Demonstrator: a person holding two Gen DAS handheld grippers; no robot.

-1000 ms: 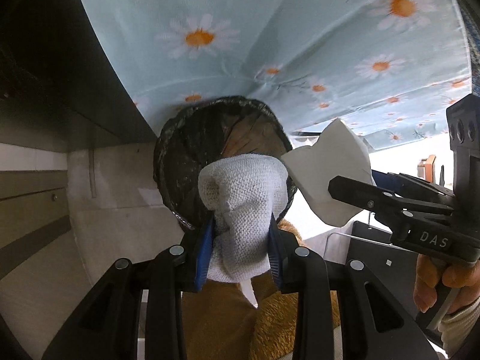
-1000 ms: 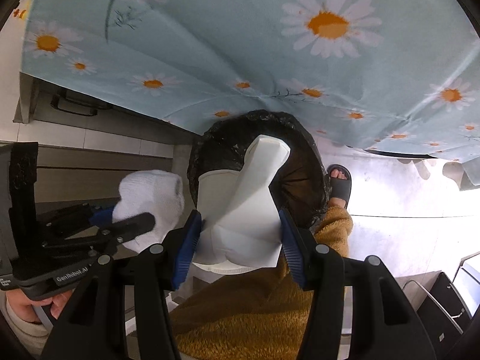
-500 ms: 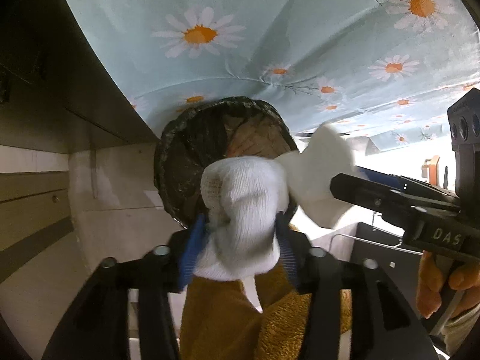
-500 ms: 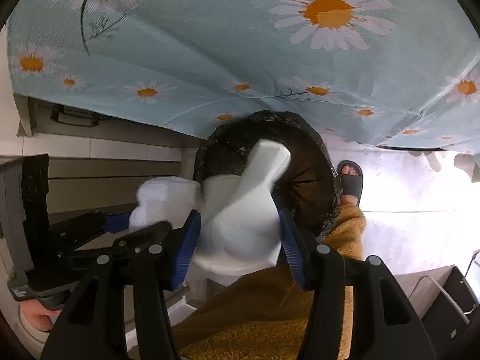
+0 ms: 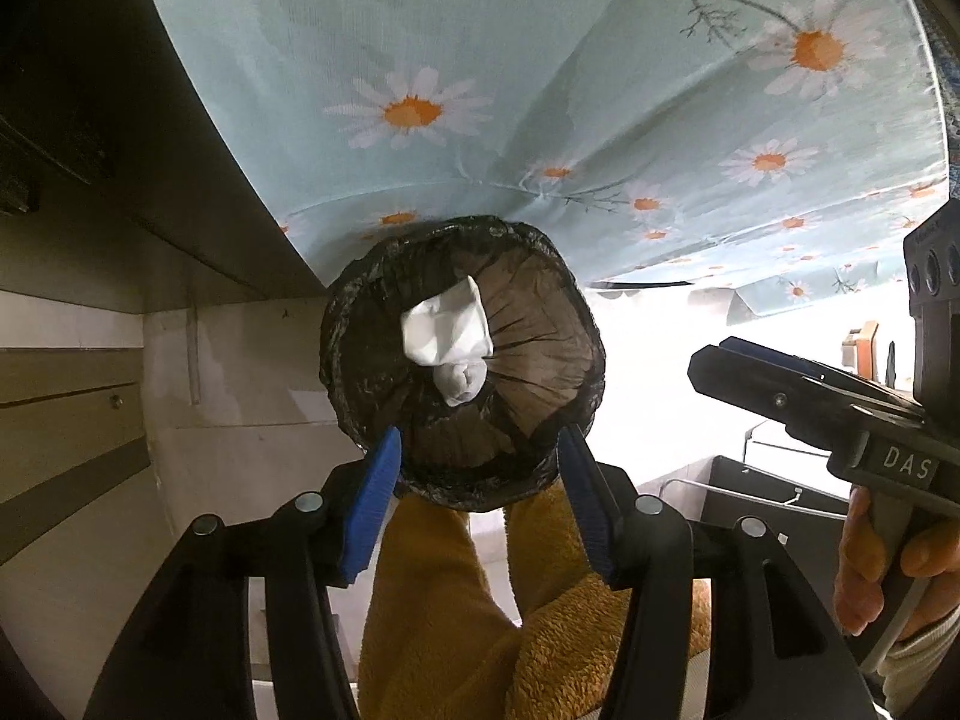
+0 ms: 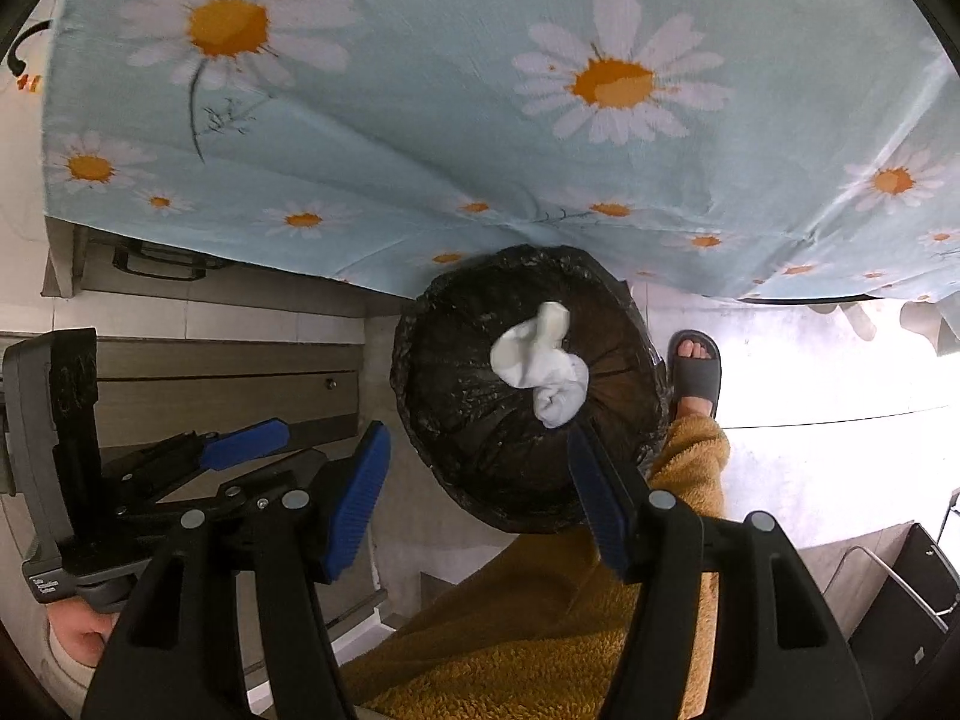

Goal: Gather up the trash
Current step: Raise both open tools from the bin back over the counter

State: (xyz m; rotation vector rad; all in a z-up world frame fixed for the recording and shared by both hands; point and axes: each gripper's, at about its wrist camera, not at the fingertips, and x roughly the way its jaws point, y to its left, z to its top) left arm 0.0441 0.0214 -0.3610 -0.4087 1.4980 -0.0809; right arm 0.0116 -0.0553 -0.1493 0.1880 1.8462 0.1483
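A round bin lined with a black bag (image 5: 360, 354) stands on the floor below both grippers; it also shows in the right wrist view (image 6: 444, 372). Inside it lie a white paper piece (image 5: 444, 324) and a white knitted cloth ball (image 5: 461, 381); the right wrist view shows the paper (image 6: 528, 348) and the cloth ball (image 6: 561, 399) too. My left gripper (image 5: 480, 492) is open and empty above the bin. My right gripper (image 6: 480, 498) is open and empty above the bin. Each gripper shows in the other's view, the right (image 5: 792, 396) and the left (image 6: 198, 468).
A light blue tablecloth with daisies (image 5: 540, 90) hangs over the table edge just behind the bin. Wooden drawer fronts (image 6: 210, 384) stand at the left. The person's mustard fleece legs (image 5: 456, 600) and a foot in a grey slipper (image 6: 696, 372) are beside the bin. A dark metal crate (image 6: 900, 618) is at the right.
Both grippers opened. The knitted cloth left my left gripper and the white paper left my right gripper; both now lie inside the bin.
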